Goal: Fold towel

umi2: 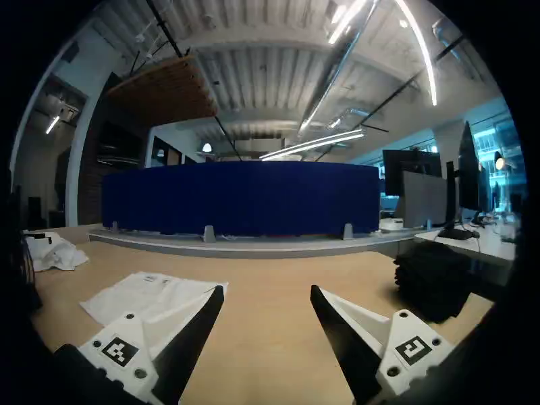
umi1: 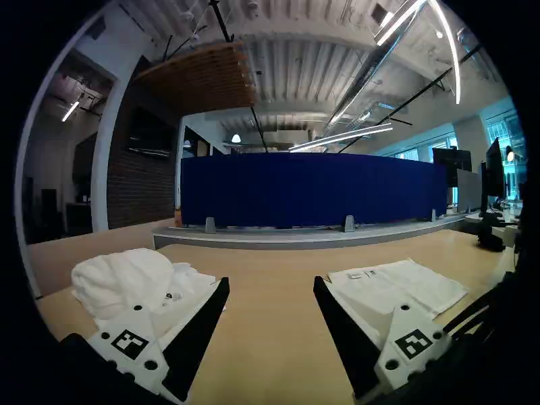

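Hovering low over the wooden table (umi1: 270,260), the left gripper (umi1: 271,282) has its fingers spread wide, with nothing between them. A crumpled white towel (umi1: 125,280) sits heaped toward the table's left edge, partly behind the left finger. A flat white towel (umi1: 405,283) lies spread toward the right edge, its near corner hidden by the right finger. Between the two towels bare wood runs straight to the far edge, where a grey rail (umi1: 270,236) carries a blue partition (umi1: 310,190).

In the right gripper view, the right gripper (umi2: 266,290) is likewise wide apart and holds nothing. The flat white towel (umi2: 152,295) lies just left of it, one corner behind the left finger, and the crumpled white towel (umi2: 55,253) is well off by the left edge. A black stack (umi2: 435,278) stands near the table's right edge, apart from the right finger. Bare table (umi2: 270,270) lies ahead up to the blue partition (umi2: 243,199), with monitors (umi2: 422,185) beyond the right end.
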A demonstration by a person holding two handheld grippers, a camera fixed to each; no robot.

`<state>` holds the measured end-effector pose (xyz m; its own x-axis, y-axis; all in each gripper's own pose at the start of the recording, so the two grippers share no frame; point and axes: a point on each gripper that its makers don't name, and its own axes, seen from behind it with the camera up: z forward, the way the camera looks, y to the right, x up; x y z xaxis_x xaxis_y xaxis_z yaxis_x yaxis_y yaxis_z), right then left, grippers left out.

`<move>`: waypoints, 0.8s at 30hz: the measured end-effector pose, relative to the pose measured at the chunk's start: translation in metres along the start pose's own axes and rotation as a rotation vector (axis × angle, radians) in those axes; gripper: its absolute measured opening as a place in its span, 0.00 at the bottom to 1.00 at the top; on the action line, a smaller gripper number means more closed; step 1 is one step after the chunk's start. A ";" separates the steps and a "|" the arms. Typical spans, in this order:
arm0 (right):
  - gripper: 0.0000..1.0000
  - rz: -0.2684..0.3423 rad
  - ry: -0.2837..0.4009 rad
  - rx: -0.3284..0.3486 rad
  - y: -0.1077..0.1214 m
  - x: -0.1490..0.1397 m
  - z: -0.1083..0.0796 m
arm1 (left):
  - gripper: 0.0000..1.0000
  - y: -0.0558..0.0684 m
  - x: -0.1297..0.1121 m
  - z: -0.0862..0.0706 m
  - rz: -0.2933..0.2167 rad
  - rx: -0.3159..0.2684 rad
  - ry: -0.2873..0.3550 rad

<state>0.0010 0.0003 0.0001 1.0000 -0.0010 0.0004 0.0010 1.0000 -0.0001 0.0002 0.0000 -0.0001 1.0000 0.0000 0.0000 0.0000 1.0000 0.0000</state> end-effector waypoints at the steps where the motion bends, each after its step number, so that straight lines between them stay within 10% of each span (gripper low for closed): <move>1: 1.00 0.000 0.000 0.000 0.000 0.000 0.000 | 0.92 0.000 0.001 0.000 0.000 0.000 0.000; 24: 1.00 -0.001 0.000 0.000 0.000 0.001 -0.001 | 0.92 0.001 0.001 -0.003 0.000 0.000 0.000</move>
<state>0.0022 0.0002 -0.0006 1.0000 -0.0018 0.0008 0.0018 1.0000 0.0001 0.0015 0.0011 -0.0027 1.0000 0.0000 -0.0002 0.0000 1.0000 0.0001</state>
